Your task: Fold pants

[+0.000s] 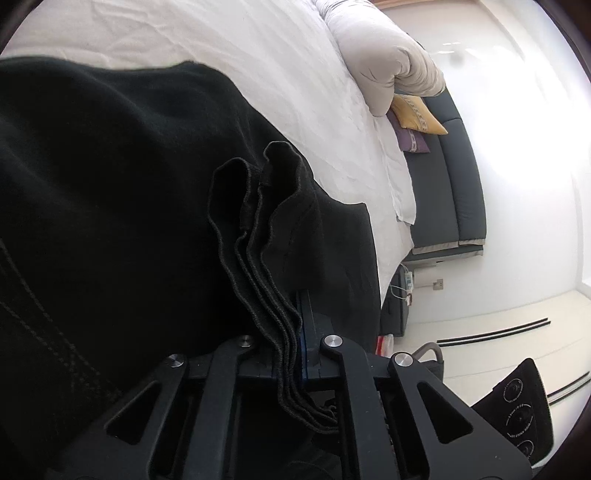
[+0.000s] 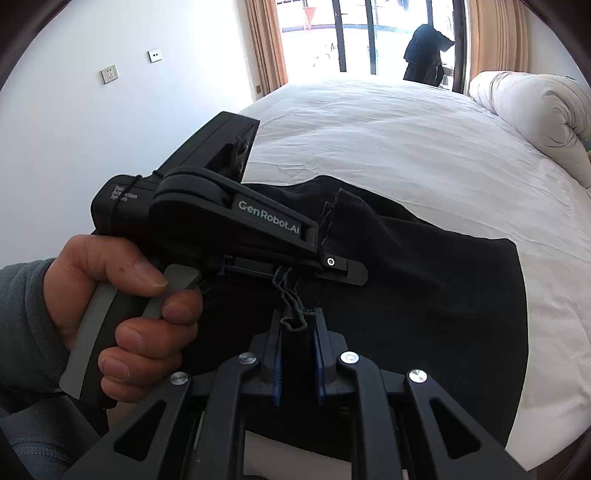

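Note:
Black pants (image 1: 122, 184) lie on a white bed (image 1: 295, 74). My left gripper (image 1: 291, 325) is shut on several stacked hem edges of the pants, which run down between its fingers. In the right wrist view the pants (image 2: 424, 288) spread across the bed (image 2: 406, 147). My right gripper (image 2: 298, 332) is shut on a bunched edge of the pants. The left gripper (image 2: 332, 264), held by a hand, sits just beyond it, clamping the same bundle of edges. Both grippers are close together at the near edge of the pants.
A rolled white duvet (image 1: 384, 62) (image 2: 535, 114) lies at the bed's far side. A dark sofa (image 1: 454, 184) with yellow and purple cushions stands beside the bed. A window with curtains (image 2: 365, 33) is beyond the bed. A wall with sockets (image 2: 109, 74) is at the left.

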The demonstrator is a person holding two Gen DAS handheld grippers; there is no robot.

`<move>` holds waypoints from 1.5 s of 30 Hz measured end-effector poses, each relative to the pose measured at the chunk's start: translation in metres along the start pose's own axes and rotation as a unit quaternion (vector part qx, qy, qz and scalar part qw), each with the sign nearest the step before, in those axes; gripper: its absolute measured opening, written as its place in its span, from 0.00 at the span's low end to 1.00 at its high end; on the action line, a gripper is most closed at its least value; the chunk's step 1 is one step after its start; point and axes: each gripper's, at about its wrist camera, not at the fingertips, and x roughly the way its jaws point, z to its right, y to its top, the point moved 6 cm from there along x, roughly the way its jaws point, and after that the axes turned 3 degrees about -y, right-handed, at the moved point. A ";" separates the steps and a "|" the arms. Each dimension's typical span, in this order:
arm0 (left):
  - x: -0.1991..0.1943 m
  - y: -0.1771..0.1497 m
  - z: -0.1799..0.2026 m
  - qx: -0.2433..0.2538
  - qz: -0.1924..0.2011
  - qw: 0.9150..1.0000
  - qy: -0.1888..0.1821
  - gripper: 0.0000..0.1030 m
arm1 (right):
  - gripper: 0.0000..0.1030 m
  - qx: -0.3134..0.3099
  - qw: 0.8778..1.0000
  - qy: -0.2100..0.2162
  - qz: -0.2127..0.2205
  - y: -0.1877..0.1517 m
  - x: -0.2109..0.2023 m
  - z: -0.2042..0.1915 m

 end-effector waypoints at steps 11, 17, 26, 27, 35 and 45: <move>-0.041 -0.010 -0.022 0.018 0.007 0.998 0.054 0.05 | 0.14 -0.022 0.999 0.027 -0.019 -0.004 0.017 -0.032; -0.026 -0.009 -0.020 0.035 0.006 0.997 0.075 0.05 | 0.15 -0.025 0.999 0.024 -0.021 -0.003 0.021 -0.041; -0.025 -0.012 -0.028 0.023 0.009 0.996 0.081 0.05 | 0.15 -0.032 0.998 0.037 -0.030 -0.001 0.026 -0.043; -0.026 -0.012 -0.029 0.022 0.008 0.996 0.080 0.05 | 0.15 -0.032 0.998 0.038 -0.031 -0.002 0.027 -0.043; -0.031 -0.011 -0.022 0.027 0.003 0.995 0.097 0.07 | 0.20 0.002 0.997 0.063 -0.048 -0.004 0.055 -0.033; -0.095 0.006 -0.006 0.064 0.062 0.970 0.226 0.11 | 0.59 0.027 0.991 0.118 -0.050 0.001 0.057 -0.029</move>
